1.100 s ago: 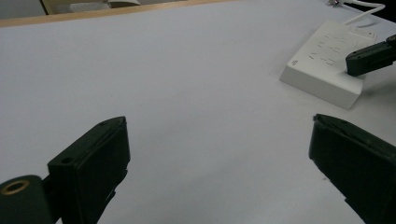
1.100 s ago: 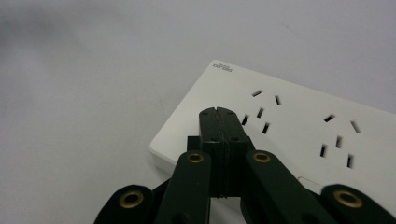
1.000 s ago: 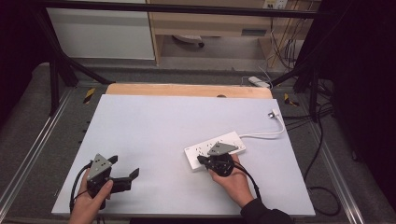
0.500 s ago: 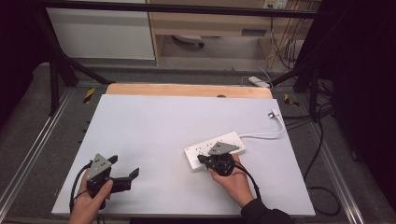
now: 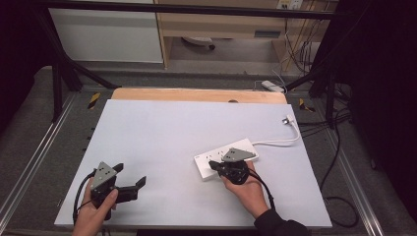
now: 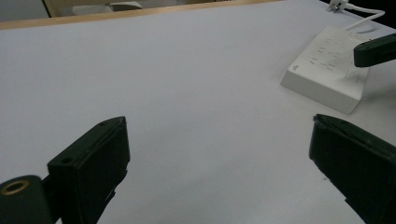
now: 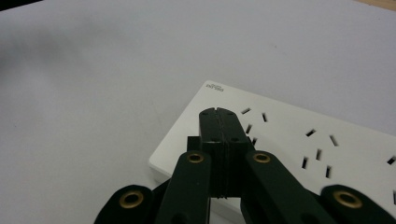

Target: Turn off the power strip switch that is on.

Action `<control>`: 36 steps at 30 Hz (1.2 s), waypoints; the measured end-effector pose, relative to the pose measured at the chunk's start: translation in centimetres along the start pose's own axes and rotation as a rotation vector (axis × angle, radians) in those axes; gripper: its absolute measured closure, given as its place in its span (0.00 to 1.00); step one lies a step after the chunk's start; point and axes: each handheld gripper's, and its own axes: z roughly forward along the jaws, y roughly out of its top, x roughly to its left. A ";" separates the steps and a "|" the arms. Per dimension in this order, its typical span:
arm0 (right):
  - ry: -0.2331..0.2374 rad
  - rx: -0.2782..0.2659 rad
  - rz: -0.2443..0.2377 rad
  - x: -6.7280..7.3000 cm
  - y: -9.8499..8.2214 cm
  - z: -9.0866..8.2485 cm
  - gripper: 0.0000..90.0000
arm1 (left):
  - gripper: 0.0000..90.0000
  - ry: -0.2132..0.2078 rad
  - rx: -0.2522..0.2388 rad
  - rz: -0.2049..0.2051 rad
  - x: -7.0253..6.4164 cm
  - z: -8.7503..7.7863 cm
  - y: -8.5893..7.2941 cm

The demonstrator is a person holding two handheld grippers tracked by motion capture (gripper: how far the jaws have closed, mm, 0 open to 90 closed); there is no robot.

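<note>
White tabletop sheet (image 5: 167, 142); flat white plastic power strip (image 5: 216, 160) lies right of centre, its small grey corner logo unreadable. Right gripper (image 7: 218, 114): tongs pressed together, tips over the strip's near end. Left gripper (image 6: 219, 140): tongs spread wide, nothing between them, low above the sheet.
</note>
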 end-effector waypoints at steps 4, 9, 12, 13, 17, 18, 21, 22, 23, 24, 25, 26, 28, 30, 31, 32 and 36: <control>-0.005 -0.019 0.006 -0.1 0.3 -0.4 1.00 | 0.06 -0.002 0.000 -0.010 0.0 0.0 0.0; -0.013 -0.038 0.005 -0.3 0.6 -1.0 1.00 | 0.06 0.000 -0.007 -0.012 0.1 0.0 0.0; -0.015 -0.046 0.003 -0.3 0.7 -1.2 1.00 | 0.06 0.000 -0.009 -0.014 0.1 -0.1 0.0; -0.015 -0.051 0.007 -0.3 0.8 -1.3 1.00 | 0.06 0.001 -0.012 -0.016 0.1 0.0 0.0; -0.016 -0.067 0.009 -0.4 1.0 -1.8 1.00 | 0.06 0.009 -0.020 -0.020 0.1 -0.1 0.1; -0.017 -0.068 0.005 -0.5 1.0 -1.9 1.00 | 0.06 0.008 -0.022 -0.022 0.1 -0.1 0.1; -0.020 -0.082 0.004 -0.5 1.3 -2.3 1.00 | 0.06 0.011 -0.021 -0.024 0.2 -0.1 0.0; -0.021 -0.087 0.006 -0.6 1.4 -2.4 1.00 | 0.06 0.011 -0.019 -0.025 0.2 -0.1 0.0; -0.022 -0.092 0.006 -0.6 1.5 -2.5 1.00 | 0.06 0.010 -0.018 -0.028 0.3 -0.1 -0.1; -0.026 -0.096 0.005 -0.6 1.7 -2.7 1.00 | 0.06 0.010 -0.019 -0.029 0.3 -0.1 -0.1; -0.027 -0.099 0.006 -0.6 1.7 -2.8 1.00 | 0.06 0.010 -0.021 -0.029 0.4 -0.1 0.0; -0.031 -0.103 0.008 -0.6 1.8 -2.8 1.00 | 0.06 0.010 -0.020 -0.031 0.4 -0.1 0.0; -0.035 -0.107 0.010 -0.8 1.8 -3.1 1.00 | 0.06 0.012 -0.024 -0.038 0.4 -0.2 0.0; -0.039 -0.113 0.012 -0.9 1.8 -3.3 1.00 | 0.06 0.016 -0.025 -0.040 0.5 -0.2 0.0; -0.040 -0.116 0.016 -1.0 1.8 -3.4 1.00 | 0.06 0.017 -0.026 -0.040 0.4 -0.2 0.0; -0.041 -0.119 0.017 -1.0 1.8 -3.5 1.00 | 0.06 0.018 -0.026 -0.039 0.4 -0.2 0.0; -0.049 -0.126 0.019 -1.3 1.9 -3.9 1.00 | 0.06 0.015 -0.021 -0.030 0.3 -0.2 0.0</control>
